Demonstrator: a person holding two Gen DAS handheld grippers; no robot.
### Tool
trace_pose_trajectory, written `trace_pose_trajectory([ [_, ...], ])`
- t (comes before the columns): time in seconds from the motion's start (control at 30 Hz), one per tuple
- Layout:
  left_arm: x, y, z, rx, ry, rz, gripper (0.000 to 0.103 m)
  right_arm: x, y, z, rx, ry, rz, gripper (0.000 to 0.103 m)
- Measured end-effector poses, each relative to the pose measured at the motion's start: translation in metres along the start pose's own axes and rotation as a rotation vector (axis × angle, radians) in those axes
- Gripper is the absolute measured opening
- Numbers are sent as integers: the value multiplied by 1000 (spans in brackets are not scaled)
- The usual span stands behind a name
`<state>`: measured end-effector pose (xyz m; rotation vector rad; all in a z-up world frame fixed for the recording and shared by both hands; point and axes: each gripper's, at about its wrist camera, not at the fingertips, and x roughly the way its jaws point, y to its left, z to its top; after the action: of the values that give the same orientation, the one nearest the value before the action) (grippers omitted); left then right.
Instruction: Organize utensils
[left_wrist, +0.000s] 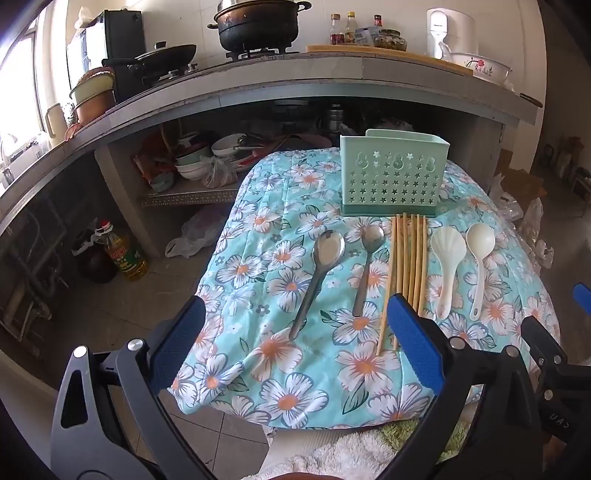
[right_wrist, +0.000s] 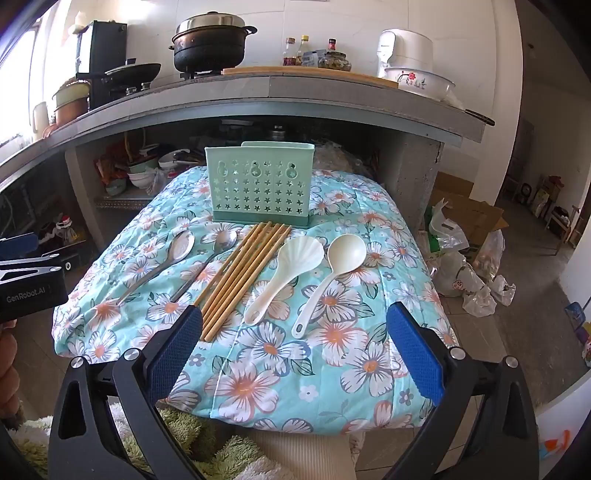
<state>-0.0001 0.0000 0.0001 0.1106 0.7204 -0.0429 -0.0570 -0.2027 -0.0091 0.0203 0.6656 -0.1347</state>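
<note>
We are holding both the left gripper (left_wrist: 295, 332) and right gripper (right_wrist: 295, 332) spread wide and empty above metal spoons (left_wrist: 321, 273), wooden chopsticks (left_wrist: 406, 266) and white plastic spoons (right_wrist: 288, 273) lying before the perforated mint-green plastic holder (right_wrist: 260, 188); we should be lifting one utensil by its handle.

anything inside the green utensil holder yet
Nothing sticks out above the green utensil holder's rim, but its perforated front wall hides the inside, so the bottom cannot be checked.

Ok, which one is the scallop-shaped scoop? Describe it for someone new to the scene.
Find the green perforated holder on the floral cloth. In the utensil row before it, past the chopsticks, lies the shell-shaped scoop. Its ribbed, fan-shaped bowl distinguishes it from the smooth round white ladle beside it.
</note>
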Motion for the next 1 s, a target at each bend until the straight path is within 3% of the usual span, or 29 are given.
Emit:
trace_pose_trajectory([
  [1.0, 0, 1, 0, -5, 4, -5, 95, 0, -2, 1, 2, -5, -4, 97],
])
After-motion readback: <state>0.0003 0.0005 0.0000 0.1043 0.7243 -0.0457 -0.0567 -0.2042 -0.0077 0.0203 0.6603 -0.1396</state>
